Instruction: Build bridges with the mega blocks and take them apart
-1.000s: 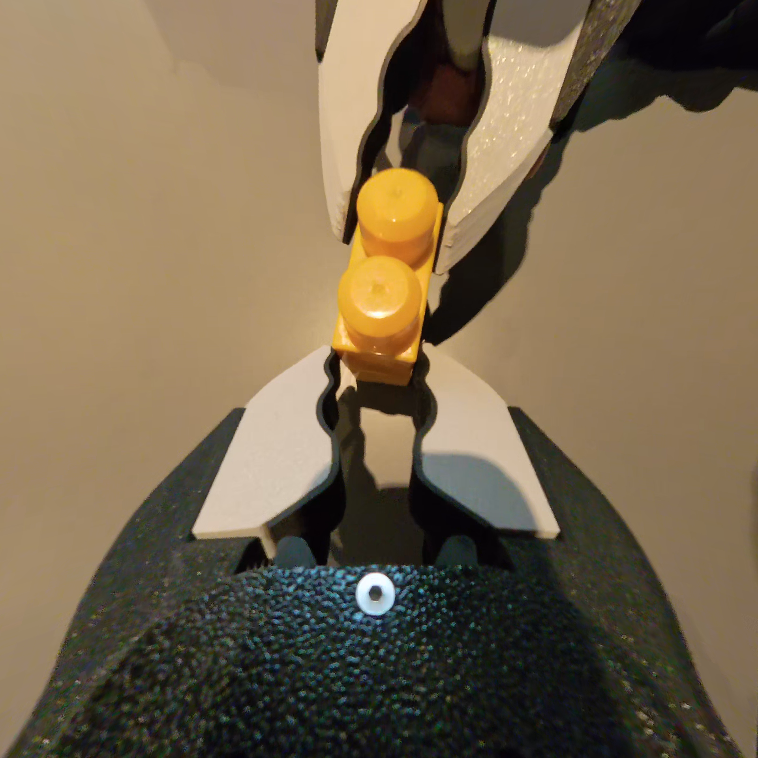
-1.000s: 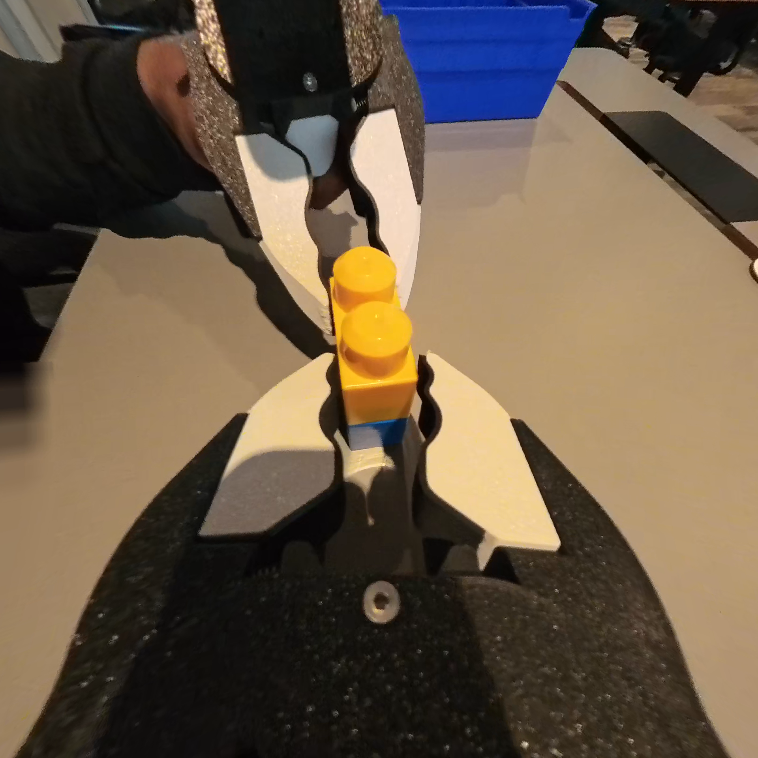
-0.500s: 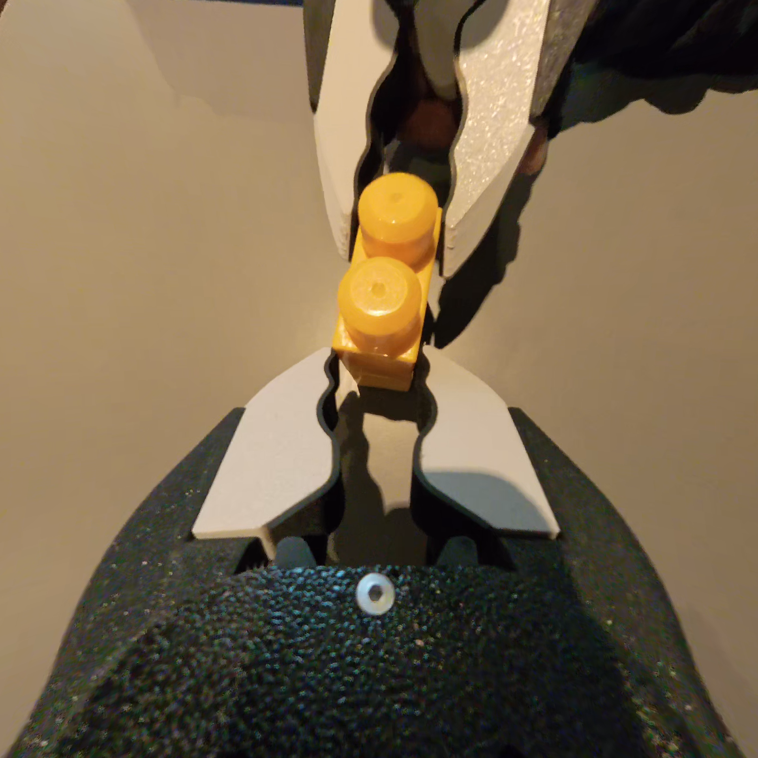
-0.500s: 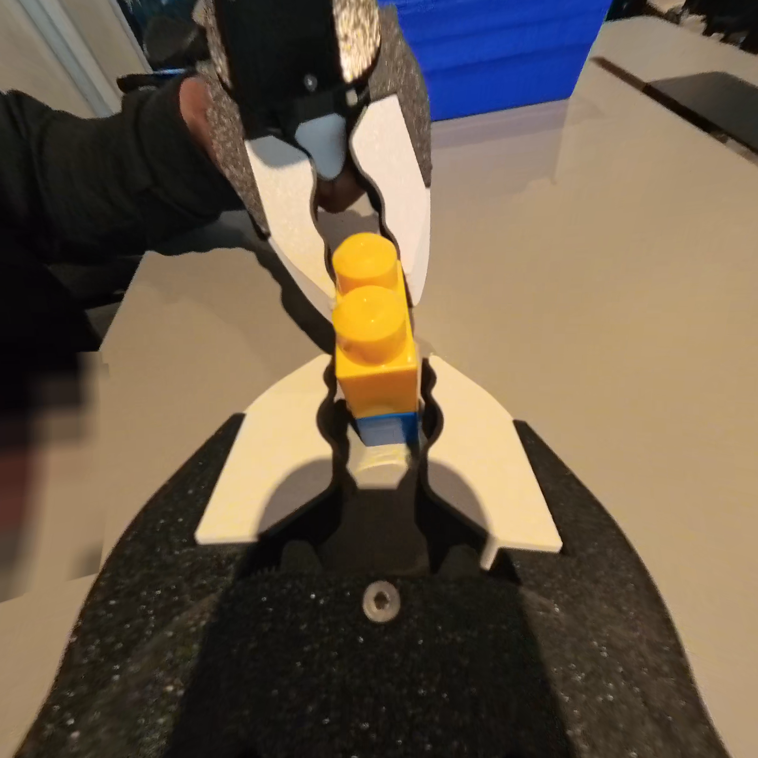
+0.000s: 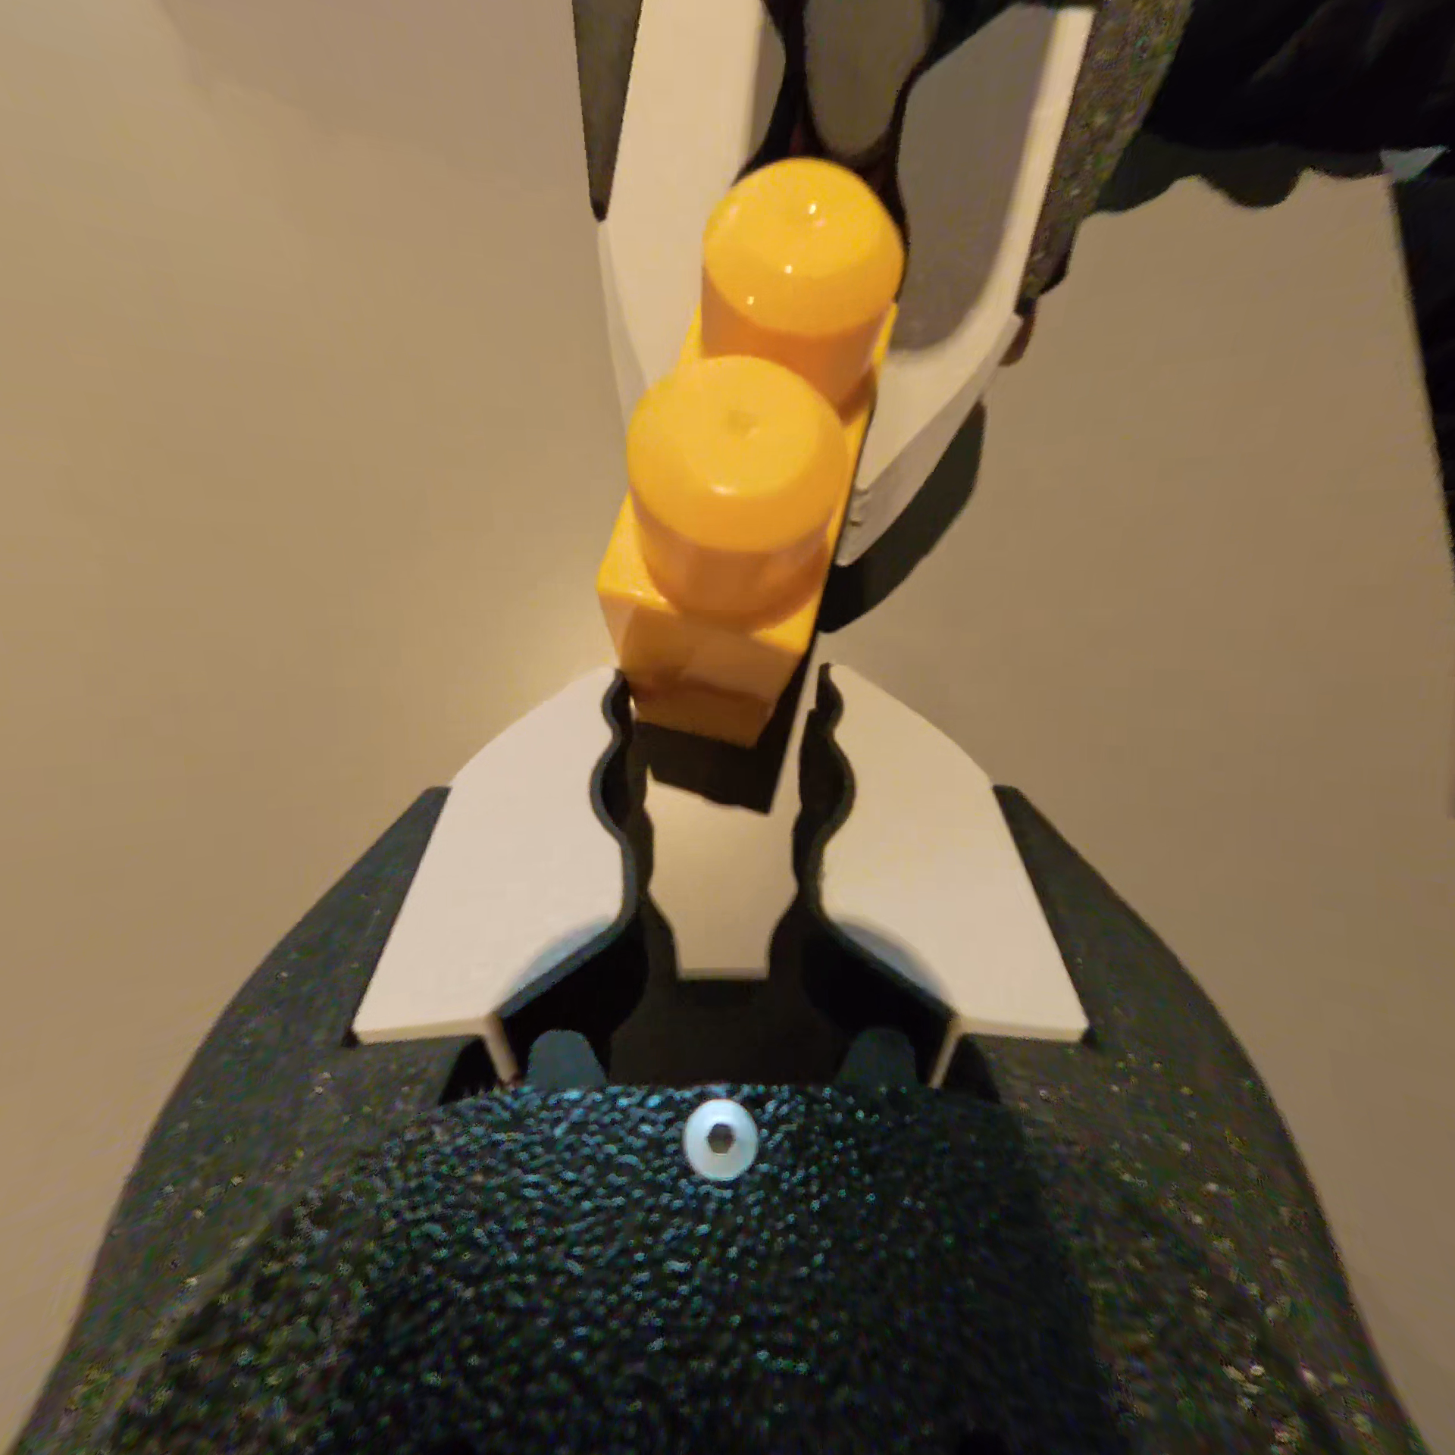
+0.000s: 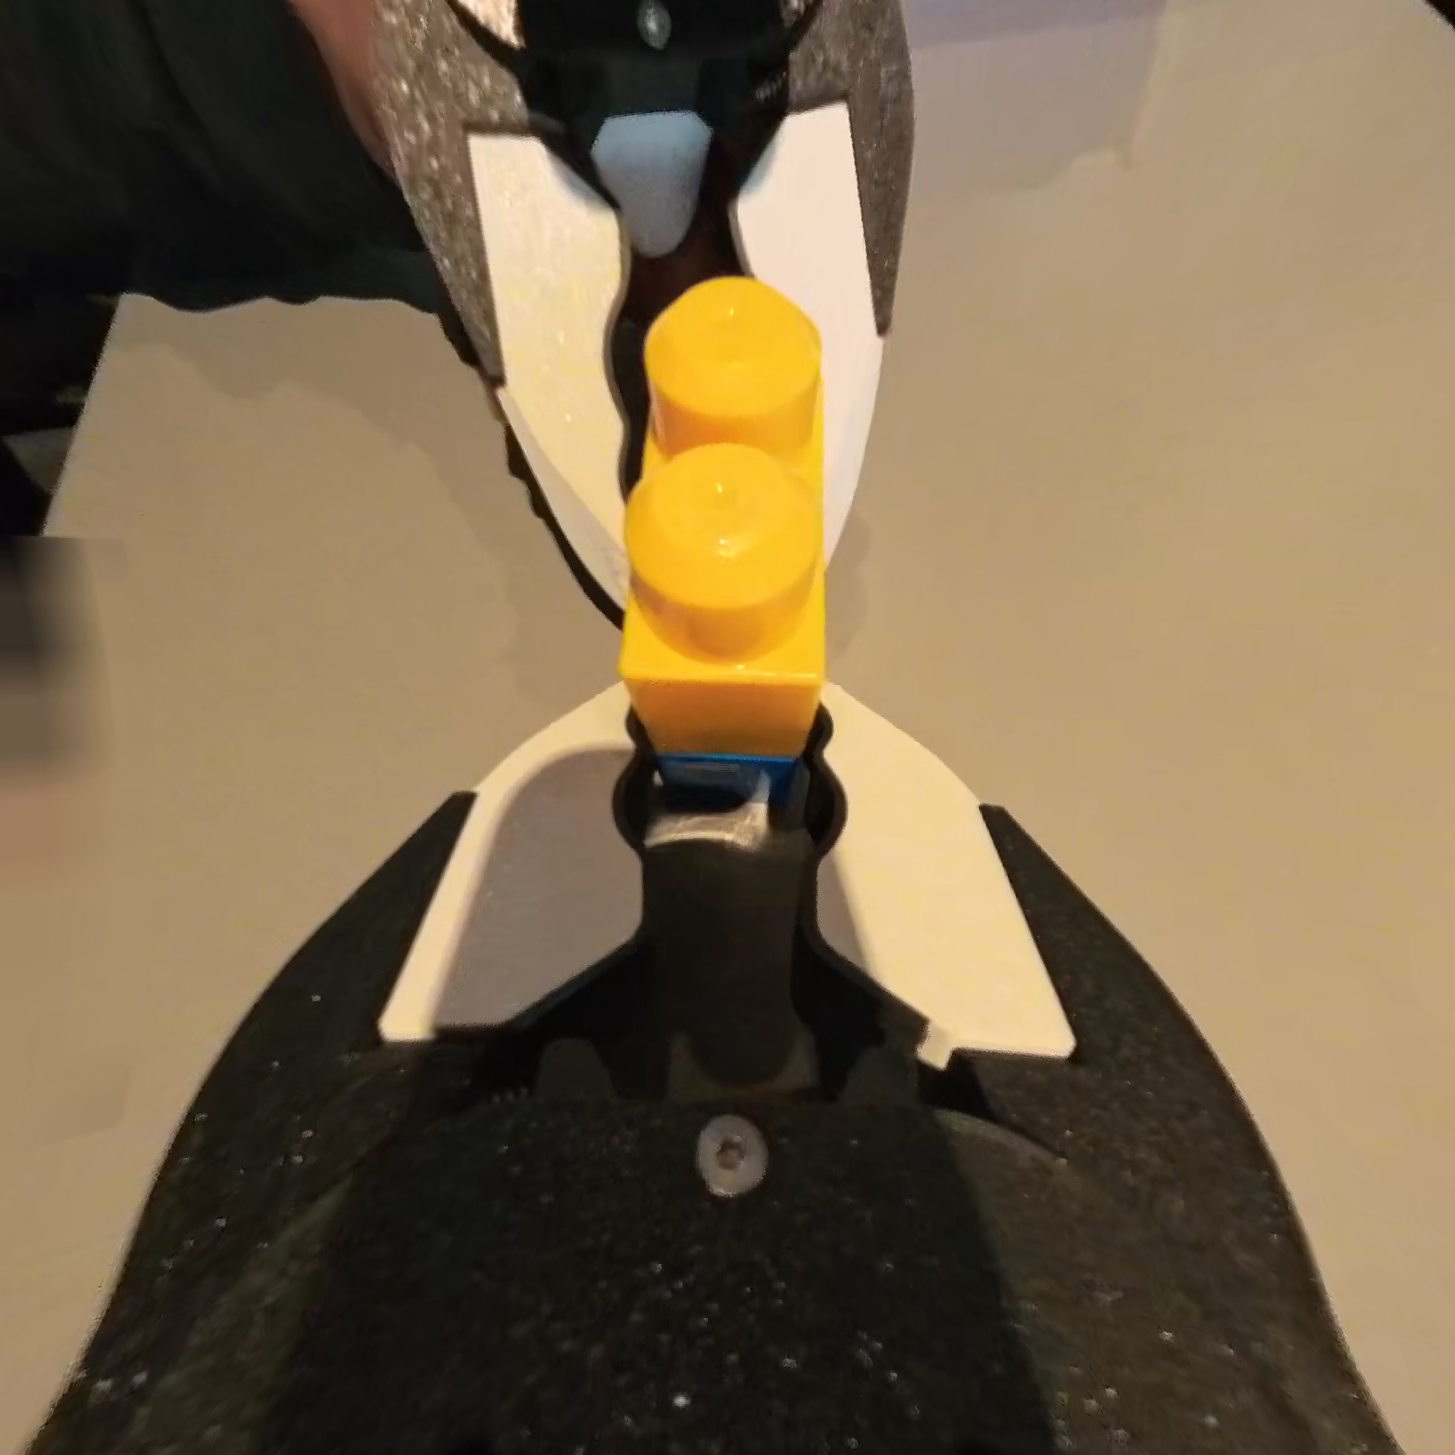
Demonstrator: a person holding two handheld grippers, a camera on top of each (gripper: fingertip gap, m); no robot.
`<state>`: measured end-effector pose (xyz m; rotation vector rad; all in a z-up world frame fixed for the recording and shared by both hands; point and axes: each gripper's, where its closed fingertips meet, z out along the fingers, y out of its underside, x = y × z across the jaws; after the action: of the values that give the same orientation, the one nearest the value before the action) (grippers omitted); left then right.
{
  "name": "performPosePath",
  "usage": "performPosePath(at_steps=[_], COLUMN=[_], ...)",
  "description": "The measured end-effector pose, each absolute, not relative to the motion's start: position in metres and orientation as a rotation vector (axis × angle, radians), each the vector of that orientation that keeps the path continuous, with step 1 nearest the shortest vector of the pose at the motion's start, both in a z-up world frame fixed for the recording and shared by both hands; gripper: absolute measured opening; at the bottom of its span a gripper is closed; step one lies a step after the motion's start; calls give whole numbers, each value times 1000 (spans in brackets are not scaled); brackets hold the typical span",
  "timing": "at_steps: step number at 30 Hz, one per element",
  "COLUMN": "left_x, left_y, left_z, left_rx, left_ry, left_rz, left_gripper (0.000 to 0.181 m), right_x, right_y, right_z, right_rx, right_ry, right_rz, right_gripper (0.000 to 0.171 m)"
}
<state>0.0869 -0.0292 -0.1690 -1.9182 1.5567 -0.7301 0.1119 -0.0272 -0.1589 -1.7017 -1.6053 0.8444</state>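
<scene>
A yellow two-stud mega block [image 5: 736, 504] is held between my two grippers, which face each other above the beige table [image 5: 275, 472]. My left gripper [image 5: 716, 677] is shut on the near end of the yellow block, which tilts up to the right. In the right wrist view the yellow block [image 6: 724, 583] sits on a blue block [image 6: 712, 775]. My right gripper [image 6: 724, 732] is shut on that stack at the blue block. The left gripper [image 6: 712, 441] shows opposite, its fingers flanking the far stud. The blue block is hidden in the left wrist view.
A person's dark sleeve [image 6: 197, 157] is behind the left gripper at the upper left of the right wrist view. Another dark sleeve [image 5: 1299, 87] fills the upper right of the left wrist view. Bare beige table [image 6: 1142, 472] lies around the grippers. My left and right fingertips are right by each other.
The blocks now look larger and nearer in both views, and the yellow block tilts more in the left view. The blue bin and far table have left the right wrist view.
</scene>
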Motion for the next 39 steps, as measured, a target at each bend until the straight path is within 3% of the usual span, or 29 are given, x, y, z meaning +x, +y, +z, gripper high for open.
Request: performPosePath(at_steps=[2,22,29,33,39], left_x=[88,88,88,79,69], left_y=[-25,-18,-17,-20,-24], left_z=[-174,-176,-175,-175,-156], left_rx=[-1922,-1959,-1929,-1912,-1847], left_ry=[1558,1480,1486,1529,1507], left_rz=[-669,-412,-517,-545,-664], left_gripper=[37,38,38,37,37], right_x=[112,112,112,113,111], right_y=[-27,-17,-17,-18,-19], right_z=[-159,-161,-160,-156,-145], right_rx=[-1705,-1769,-1766,-1746,-1659], right_ry=[-1604,-1526,-1527,-1520,-1497], right_rz=[839,776,803,839,863], right_gripper=[37,38,39,60,66])
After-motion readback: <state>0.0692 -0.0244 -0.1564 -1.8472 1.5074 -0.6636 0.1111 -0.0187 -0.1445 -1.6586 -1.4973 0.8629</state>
